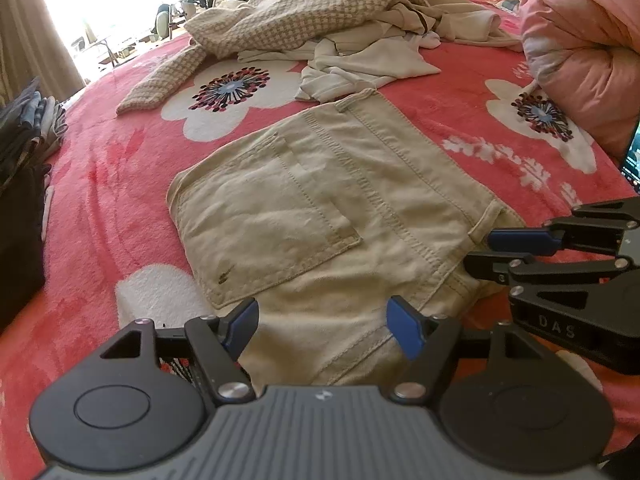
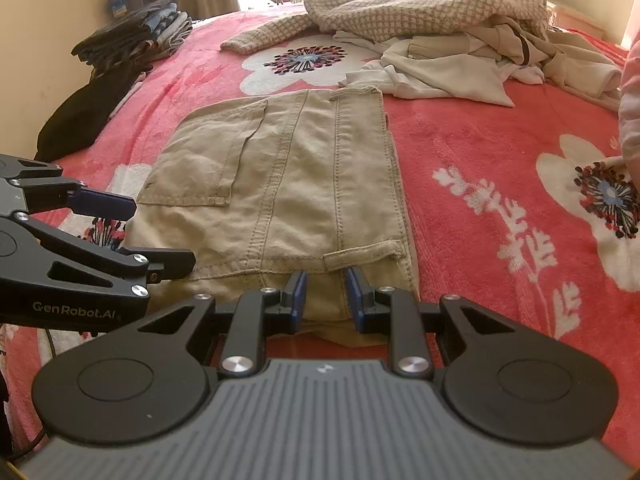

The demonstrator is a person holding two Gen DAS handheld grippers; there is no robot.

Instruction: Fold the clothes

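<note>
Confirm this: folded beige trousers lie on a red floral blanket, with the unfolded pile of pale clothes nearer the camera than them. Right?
Not quite. The pile of pale clothes lies beyond the folded beige trousers, not nearer, as the right wrist view shows. The red floral blanket is right.

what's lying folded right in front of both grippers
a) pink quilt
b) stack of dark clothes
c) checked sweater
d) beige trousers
d: the beige trousers lie folded flat on the red blanket just ahead of the left gripper and right gripper.
</note>
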